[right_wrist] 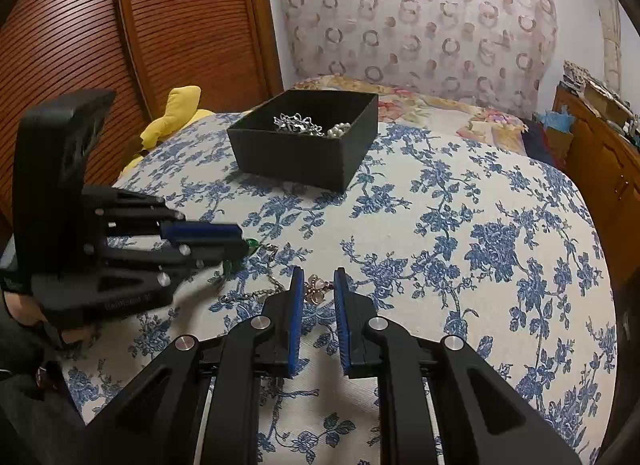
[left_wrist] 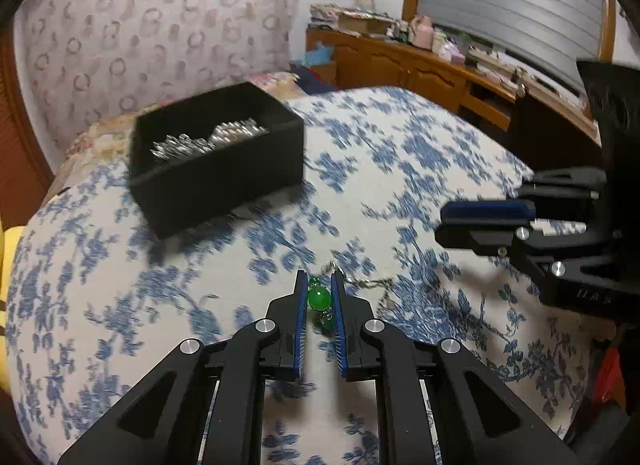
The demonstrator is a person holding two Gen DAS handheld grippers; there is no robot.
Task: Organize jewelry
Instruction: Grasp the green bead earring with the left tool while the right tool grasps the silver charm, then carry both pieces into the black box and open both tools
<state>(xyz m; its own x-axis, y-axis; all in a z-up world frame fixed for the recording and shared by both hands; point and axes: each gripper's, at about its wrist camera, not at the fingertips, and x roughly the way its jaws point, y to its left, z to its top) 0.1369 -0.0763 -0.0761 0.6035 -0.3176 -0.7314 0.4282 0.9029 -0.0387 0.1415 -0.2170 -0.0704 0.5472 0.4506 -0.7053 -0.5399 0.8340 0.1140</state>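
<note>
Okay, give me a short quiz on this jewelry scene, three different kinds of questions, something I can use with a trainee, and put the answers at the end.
1. True or false: the open black rectangular box is empty.
2. Multiple choice: what sits between the pads of the left gripper? A) a silver ring B) the round green bead of a chain necklace C) a yellow cloth
3. Short answer: which piece lies between the right gripper fingers?

Key:
1. False; silver jewelry and pearls lie inside.
2. B
3. A small pink-stoned ornament on the blue floral bedspread.
</note>
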